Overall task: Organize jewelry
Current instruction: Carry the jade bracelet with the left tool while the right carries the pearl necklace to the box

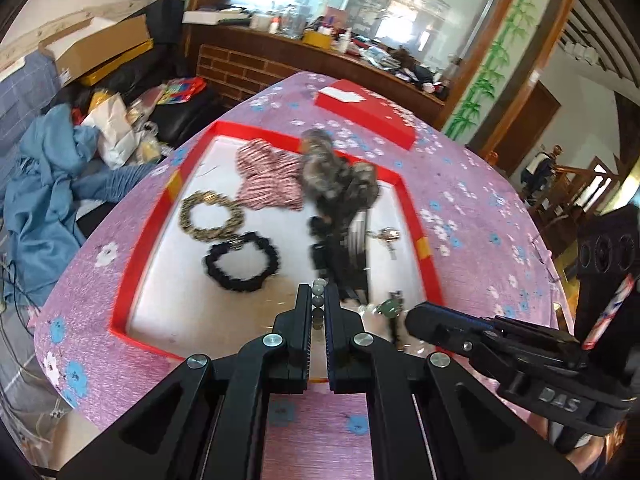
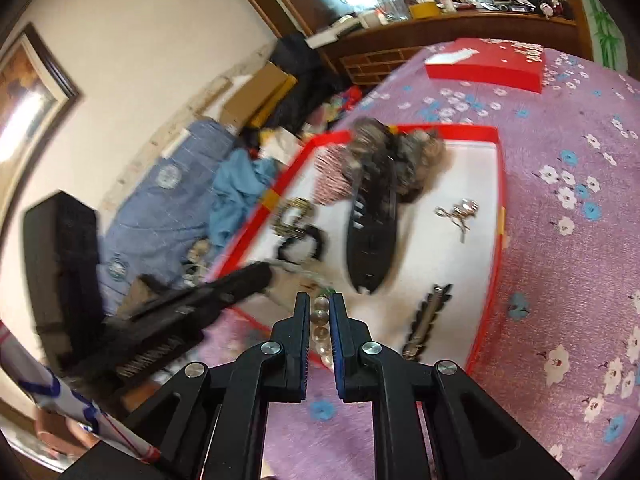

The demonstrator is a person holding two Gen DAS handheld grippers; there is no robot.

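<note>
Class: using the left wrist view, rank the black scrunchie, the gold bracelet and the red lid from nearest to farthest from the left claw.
From the left claw:
1. Black scrunchie, just ahead, to its left in the tray.
2. Gold bracelet, beyond it, farther left.
3. Red lid, outside the tray, at the table's far end.

We are seeing daylight glaring through a wide window (image 1: 352, 4) above a cluttered wooden sideboard (image 1: 320, 52), while a framed picture (image 2: 28, 84) is hanging on the cream wall (image 2: 152, 40).
</note>
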